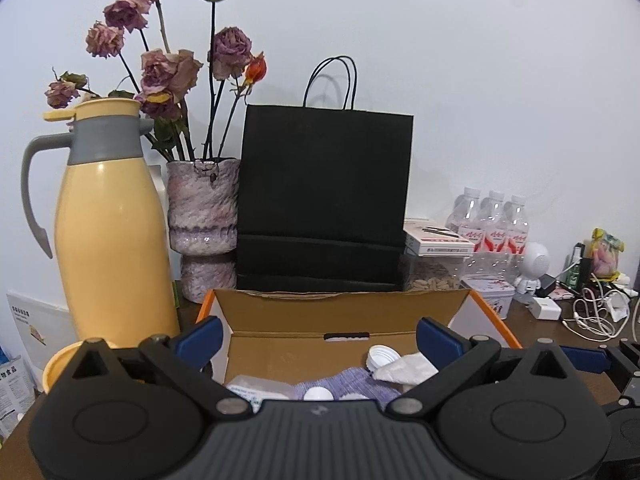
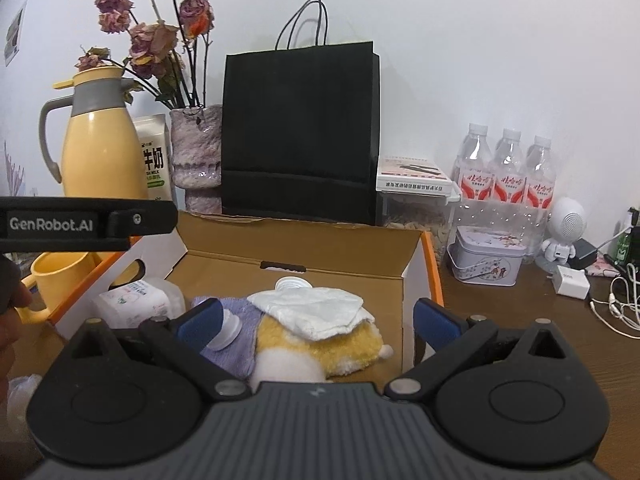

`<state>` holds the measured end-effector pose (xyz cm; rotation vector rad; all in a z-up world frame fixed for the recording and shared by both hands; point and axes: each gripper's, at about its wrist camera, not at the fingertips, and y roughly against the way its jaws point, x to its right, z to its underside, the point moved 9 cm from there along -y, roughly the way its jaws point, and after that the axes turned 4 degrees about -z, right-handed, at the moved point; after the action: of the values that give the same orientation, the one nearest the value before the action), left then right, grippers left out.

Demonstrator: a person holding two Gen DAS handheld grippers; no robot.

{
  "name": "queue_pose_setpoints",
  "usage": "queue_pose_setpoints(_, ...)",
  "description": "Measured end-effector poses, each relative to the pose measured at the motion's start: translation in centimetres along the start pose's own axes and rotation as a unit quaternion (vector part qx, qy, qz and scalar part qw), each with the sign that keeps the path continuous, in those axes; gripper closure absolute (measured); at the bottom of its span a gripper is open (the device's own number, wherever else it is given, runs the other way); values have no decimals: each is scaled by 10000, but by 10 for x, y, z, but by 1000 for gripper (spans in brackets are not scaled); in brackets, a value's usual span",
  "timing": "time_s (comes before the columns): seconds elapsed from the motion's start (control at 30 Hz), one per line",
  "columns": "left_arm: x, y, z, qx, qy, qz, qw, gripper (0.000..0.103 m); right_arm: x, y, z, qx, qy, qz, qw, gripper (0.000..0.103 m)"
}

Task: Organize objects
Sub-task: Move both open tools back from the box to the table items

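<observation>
Both grippers, left (image 1: 318,336) and right (image 2: 318,320), gape empty over the cardboard box (image 2: 296,246) (orange-edged), holding white cloth (image 2: 320,312), purple towel (image 2: 240,344), yellow plush (image 2: 344,352).

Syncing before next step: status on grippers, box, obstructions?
Left gripper open, empty. Right gripper open, empty, over cardboard box. White cloth on yellow plush inside. Nothing blocking the box; black bag behind.
</observation>
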<state>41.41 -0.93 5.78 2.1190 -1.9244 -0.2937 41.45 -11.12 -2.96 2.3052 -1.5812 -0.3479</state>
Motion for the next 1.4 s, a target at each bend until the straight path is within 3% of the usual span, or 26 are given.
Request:
queue_pose_setpoints(0.4, -4, 47, 19, -30, -81, 198, 9998, 0, 2, 45, 14, 59, 29, 127, 9999, 0)
queue_pose_setpoints(0.83, -22, 76, 56, -157, 117, 136, 9997, 0, -20, 78, 58, -51, 170, 165, 9997, 0)
queue_pose_setpoints(1.4, -20, 114, 108, -440, -173, 133, 9988, 0, -36, 113, 104, -239, 177, 217, 9993, 0)
